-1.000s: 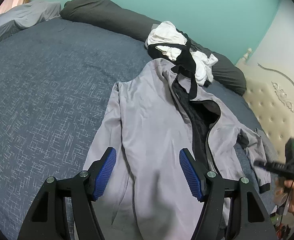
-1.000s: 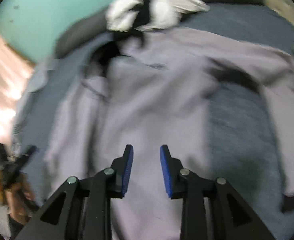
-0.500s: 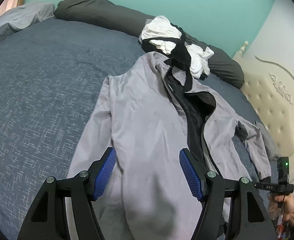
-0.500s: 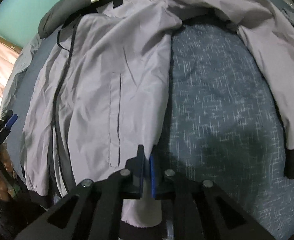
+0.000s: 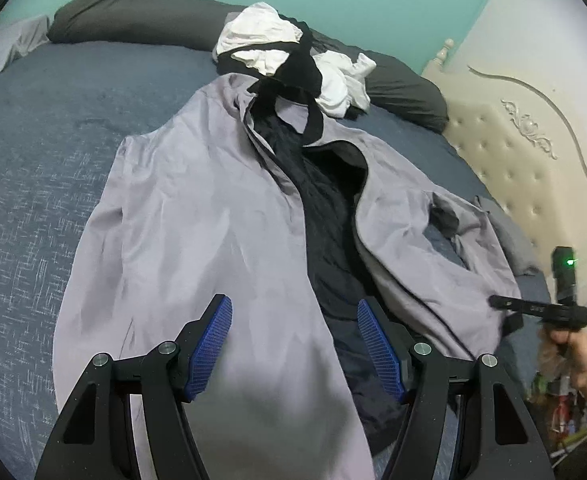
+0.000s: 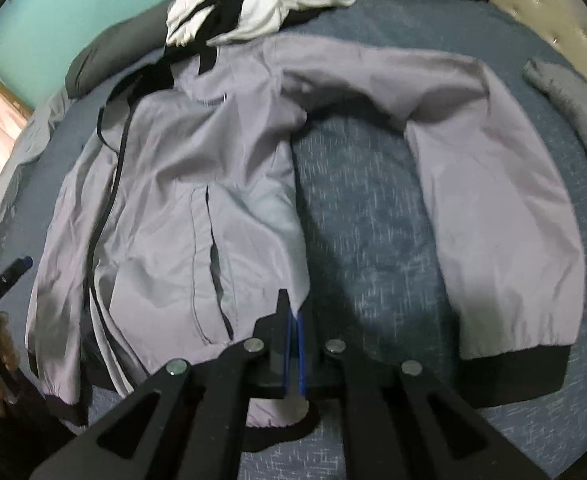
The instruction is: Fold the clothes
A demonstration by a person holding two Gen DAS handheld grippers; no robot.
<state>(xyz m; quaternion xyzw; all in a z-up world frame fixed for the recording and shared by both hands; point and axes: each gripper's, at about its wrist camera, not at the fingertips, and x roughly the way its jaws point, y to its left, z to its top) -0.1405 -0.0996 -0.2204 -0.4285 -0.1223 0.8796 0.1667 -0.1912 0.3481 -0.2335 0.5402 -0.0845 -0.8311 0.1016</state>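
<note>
Two claws work one grey jacket [image 5: 197,208], spread open lengthwise on the blue bed [image 5: 33,152], collar far, hem near. Right claw [image 6: 293,328] is pinched on the thin, glossy hem edge beside the pocket; left claw [image 5: 293,344] gapes wide, empty, above the other panel.

The jacket [image 5: 197,216] lies spread on the bed [image 5: 33,152]. Behind the jacket's collar sits a heap of clothes [image 5: 293,64], touching it; pillows [image 5: 133,16] lie behind that; the headboard [image 5: 533,152] stands to the jacket's right.
</note>
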